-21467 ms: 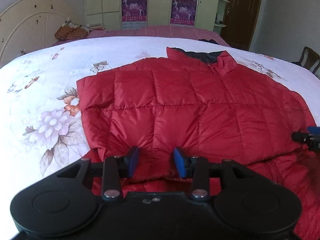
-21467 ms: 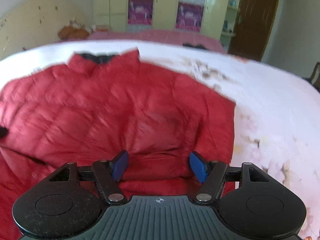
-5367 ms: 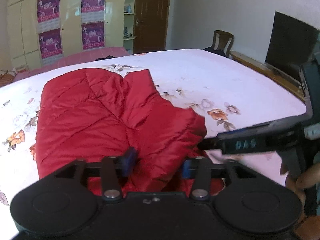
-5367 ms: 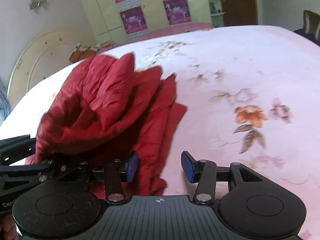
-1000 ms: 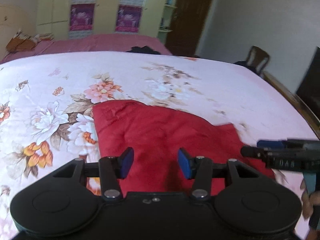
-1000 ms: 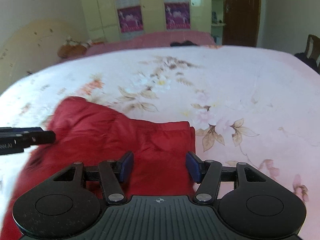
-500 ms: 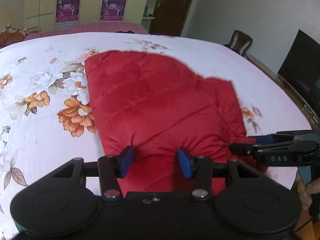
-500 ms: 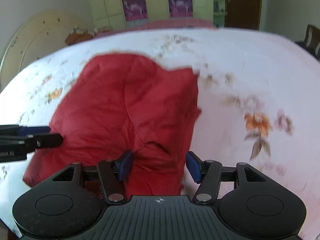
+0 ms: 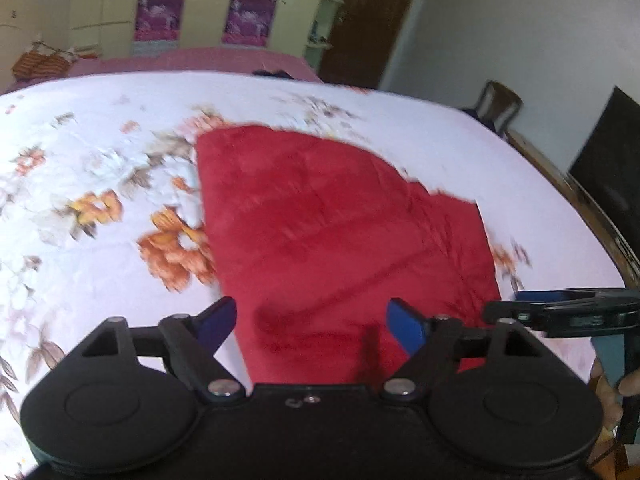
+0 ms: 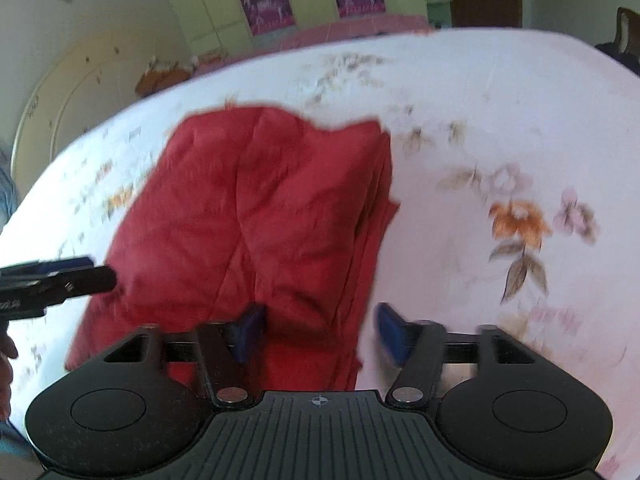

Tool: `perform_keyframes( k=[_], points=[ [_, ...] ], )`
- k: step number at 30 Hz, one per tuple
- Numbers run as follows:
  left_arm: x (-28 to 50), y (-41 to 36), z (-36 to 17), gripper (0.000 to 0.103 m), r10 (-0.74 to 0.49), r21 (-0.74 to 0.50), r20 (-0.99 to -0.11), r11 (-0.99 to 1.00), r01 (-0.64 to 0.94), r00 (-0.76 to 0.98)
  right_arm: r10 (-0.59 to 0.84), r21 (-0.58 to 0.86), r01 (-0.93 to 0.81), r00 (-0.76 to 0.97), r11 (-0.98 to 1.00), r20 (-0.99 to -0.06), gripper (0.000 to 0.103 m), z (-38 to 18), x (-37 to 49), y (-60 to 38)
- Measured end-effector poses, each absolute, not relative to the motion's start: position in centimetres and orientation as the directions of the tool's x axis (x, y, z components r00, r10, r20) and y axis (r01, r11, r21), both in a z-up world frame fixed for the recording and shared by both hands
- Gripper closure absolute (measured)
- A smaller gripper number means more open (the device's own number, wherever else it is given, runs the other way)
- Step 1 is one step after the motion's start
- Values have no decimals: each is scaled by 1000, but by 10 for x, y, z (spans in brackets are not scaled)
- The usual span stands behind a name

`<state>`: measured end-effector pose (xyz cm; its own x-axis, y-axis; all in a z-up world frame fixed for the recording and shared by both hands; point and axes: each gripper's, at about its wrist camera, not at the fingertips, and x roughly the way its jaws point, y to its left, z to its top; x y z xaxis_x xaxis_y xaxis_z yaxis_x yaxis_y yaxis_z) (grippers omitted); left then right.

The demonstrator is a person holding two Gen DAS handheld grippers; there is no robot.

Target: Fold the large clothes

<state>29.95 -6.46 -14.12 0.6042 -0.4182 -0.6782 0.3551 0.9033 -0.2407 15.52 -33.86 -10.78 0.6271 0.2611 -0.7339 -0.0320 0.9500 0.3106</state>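
Observation:
A red quilted jacket lies folded into a compact pile on the floral bedsheet; it also shows in the right wrist view. My left gripper is open and empty, just above the jacket's near edge. My right gripper is open and empty over the jacket's near right corner. The right gripper's tips show at the right of the left view, beside the jacket's right edge. The left gripper's tips show at the left of the right view.
The bed's wooden edge runs along the right. A chair, a dark screen and a brown door stand beyond it. A wardrobe with posters and a headboard are at the back.
Both grippers have opened wider and pulled back a little from the folded jacket. The jacket lies still on the bed.

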Motion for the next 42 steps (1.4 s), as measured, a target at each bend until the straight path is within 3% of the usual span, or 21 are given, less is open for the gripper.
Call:
perform_keyframes(
  k=[2,14,18,22,24,30,33,42],
  points=[
    [307,-61,-140,13,-404,-244,-680,911,332,612,277,323,-47,641,945,-716,1,-103,164,-340],
    [358,-57,-170,14,-481,-444,-704,872,205,522,428,563,48,597,825,-678,1,-146,233,-373],
    [363,-65,-178,12,-491,-454,-706,867,205,511,494,638,61,577,768,-650,1,-165,246,-376],
    [363,-67,-179,17,-500,-471,-701,860,198,508,503,626,27,568,779,-651,3,-165,250,-369],
    [362,-68,-177,21,-499,-466,-699,861,203,512,525,641,15,559,767,-642,23,-165,250,-367],
    [361,-69,-168,35,-485,-441,-697,871,218,528,568,676,-2,543,737,-618,56,-157,248,-364],
    [361,-65,-159,40,-485,-438,-684,870,224,545,573,675,-27,553,738,-604,63,-145,246,-360],
    [371,-18,-118,42,-435,-383,-654,896,224,619,624,710,-95,567,697,-537,64,-114,267,-308]
  ],
)
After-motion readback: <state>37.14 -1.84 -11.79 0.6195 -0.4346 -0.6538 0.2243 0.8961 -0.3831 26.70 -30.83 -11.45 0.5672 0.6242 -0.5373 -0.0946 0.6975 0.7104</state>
